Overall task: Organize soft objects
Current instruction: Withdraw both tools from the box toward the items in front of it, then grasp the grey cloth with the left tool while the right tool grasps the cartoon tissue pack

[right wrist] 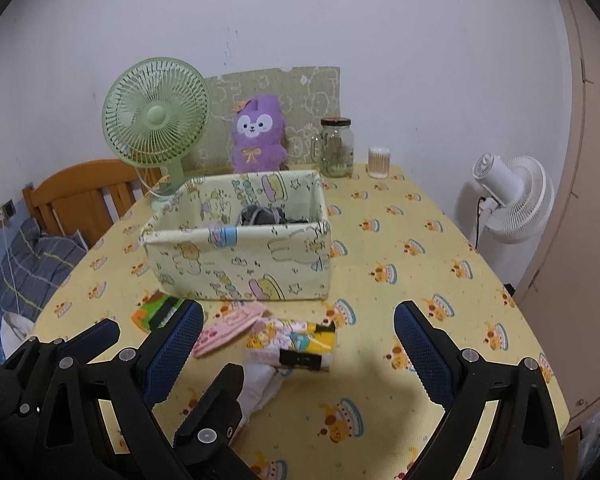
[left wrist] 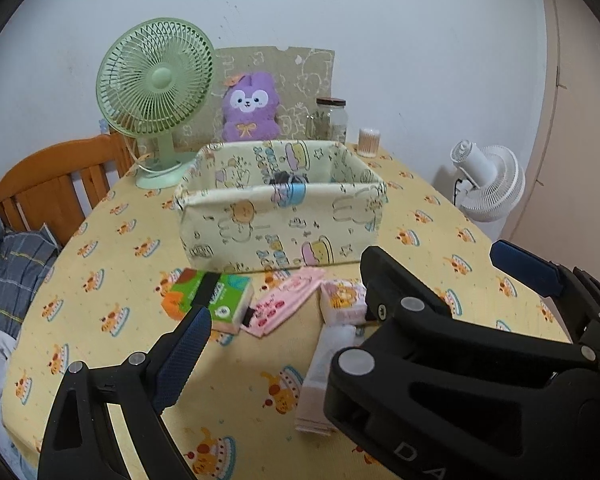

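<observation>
Both claws apart over the yellow cake-print surface [right wrist: 380, 240], nothing in either.

Left claw [left wrist: 284, 312] and right claw [right wrist: 300, 344] hang above three packets lying just before one cartoon-print fabric bin [right wrist: 240, 256] — a green tissue pack [left wrist: 212, 296], a pink pouch [left wrist: 284, 300] and a white-and-pink roll [right wrist: 292, 344]. Something grey [right wrist: 260, 214] sits inside the bin; two fans stand in view — one green, one white.

Plain white wall [right wrist: 380, 40], wooden chair [right wrist: 80, 192] at left — white floor fan [right wrist: 516, 200] at right.
</observation>
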